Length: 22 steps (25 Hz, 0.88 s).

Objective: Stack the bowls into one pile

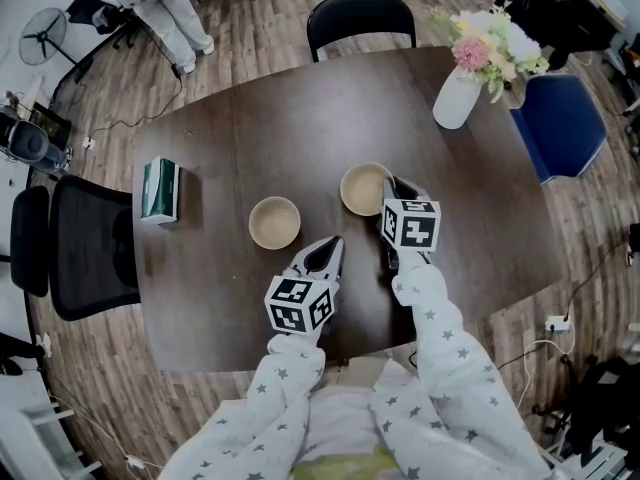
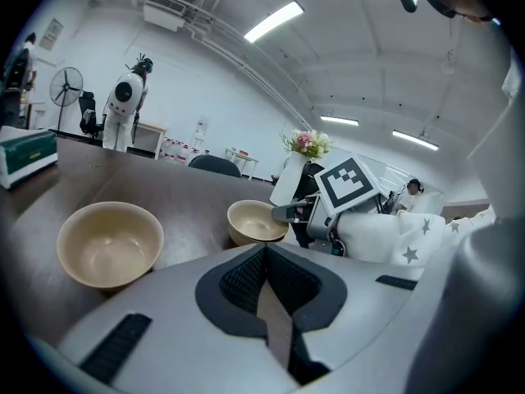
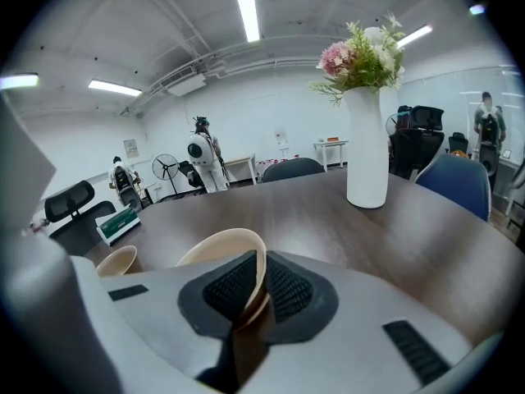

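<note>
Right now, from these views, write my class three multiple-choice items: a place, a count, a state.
1. The vase stands at: A the far right corner of the table; B its near left edge; C its middle.
2. How many bowls are on it? A one; B two; C four.
3. The right hand-held gripper is: A wide open; B shut on the right bowl; C holding the vase.
Key: 1A, the head view shows it there; 2B, two tan ones show; 3B, its jaws pinch the rim.
</note>
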Motion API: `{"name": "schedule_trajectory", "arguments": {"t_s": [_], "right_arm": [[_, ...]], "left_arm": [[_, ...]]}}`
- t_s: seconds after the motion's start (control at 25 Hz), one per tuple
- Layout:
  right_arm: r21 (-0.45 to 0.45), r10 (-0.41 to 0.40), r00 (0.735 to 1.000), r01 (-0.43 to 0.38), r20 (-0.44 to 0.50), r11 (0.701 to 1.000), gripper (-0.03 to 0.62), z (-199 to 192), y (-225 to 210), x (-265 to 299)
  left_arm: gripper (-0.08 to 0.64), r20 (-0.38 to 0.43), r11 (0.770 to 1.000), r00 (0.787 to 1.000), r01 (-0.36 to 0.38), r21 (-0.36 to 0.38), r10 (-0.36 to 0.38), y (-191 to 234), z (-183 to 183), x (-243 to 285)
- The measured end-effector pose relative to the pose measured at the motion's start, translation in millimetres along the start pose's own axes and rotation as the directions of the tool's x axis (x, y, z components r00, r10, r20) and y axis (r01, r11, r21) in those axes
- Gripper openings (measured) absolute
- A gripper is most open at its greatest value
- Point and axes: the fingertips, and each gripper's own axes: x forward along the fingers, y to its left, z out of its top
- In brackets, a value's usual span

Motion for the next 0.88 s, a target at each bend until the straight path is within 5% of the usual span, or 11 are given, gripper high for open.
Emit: {"name": "schedule_trajectory", "arguments": {"t_s": [0.16, 0.48, 0.76, 0.88], "right_arm": [[-0.062, 0.002, 1.000, -0.002, 0.007, 0.998, 0.038, 0, 4, -2], [-0.071, 0.031, 0.999, -0.028, 0.044, 0.997, 0.161, 4, 7, -8], [-0.047, 0.081, 0.995, -0.079, 0.049, 0.996, 0.153, 1, 7, -24], [-0.072, 0.120, 0.992, -0.116, 0.049, 0.991, 0.093, 0, 14, -35]], "left_arm": [[0.026, 0.004, 1.000, 1.000, -0.002, -0.001, 0.002, 0, 1, -1], [0.026, 0.015, 1.000, 1.000, -0.016, 0.003, 0.016, -2, 3, -3], [0.026, 0.051, 0.999, 0.997, -0.050, -0.001, 0.050, -3, 8, -10], [0.026, 0.076, 0.998, 0.995, -0.069, 0.002, 0.069, -5, 10, -17]]}}
